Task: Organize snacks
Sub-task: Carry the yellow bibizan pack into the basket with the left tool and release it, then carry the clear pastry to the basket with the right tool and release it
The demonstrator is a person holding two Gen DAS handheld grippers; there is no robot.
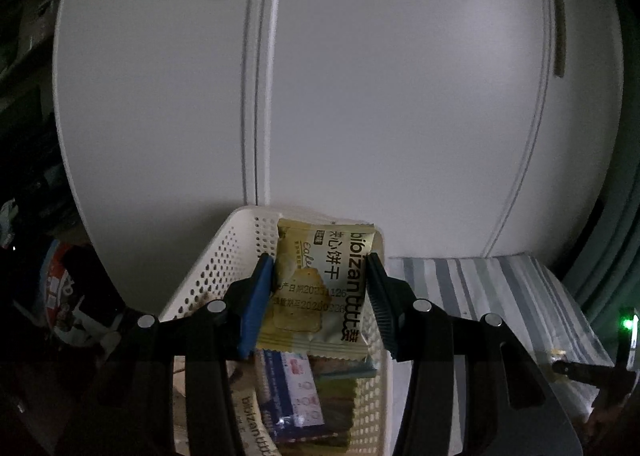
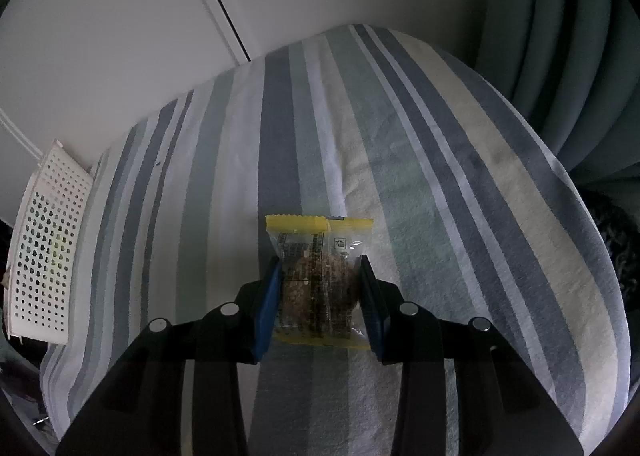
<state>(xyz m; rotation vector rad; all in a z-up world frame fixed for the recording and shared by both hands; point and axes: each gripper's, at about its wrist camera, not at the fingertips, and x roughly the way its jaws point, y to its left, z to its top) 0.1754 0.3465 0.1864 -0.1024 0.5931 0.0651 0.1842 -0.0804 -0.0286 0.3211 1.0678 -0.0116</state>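
Left tool (image 1: 320, 276) over the white perforated basket (image 1: 208, 268), fingers spread to either side of a yellow biscuit packet (image 1: 316, 288). Hard to tell in this dim view whether the pads press the packet or merely flank it; a gap seems to show on the right side, so possibly just let go, possibly loosely held. Packet lying at the far end of the basket, on top of the pile. Beneath it, a blue-and-white wrapper (image 1: 296, 388), a brownish-green packet (image 1: 336, 412) and a strip of another printed wrapper (image 1: 256, 424) at the near edge. So four snacks counted inside the basket, perhaps more hidden below. One basket, set against the white cabinet doors (image 1: 360, 95), just beside the striped cloth (image 1: 500, 288).

Further right, right tool (image 2: 320, 292) low over the striped cloth (image 2: 400, 135), fingers closed against the sides of a clear packet with yellow ends (image 2: 316, 280), brown contents showing through. One snack here, nothing else loose on the cloth in this view. Same basket (image 2: 44, 248) well apart at the far left edge.

Step in hand, by judgement: dropping one snack in the basket while gripping the last one. Next move calls for a clean lift of the clear packet, a carry leftward to the basket, and the left tool drawn out of the way first to avoid a clash over the opening.
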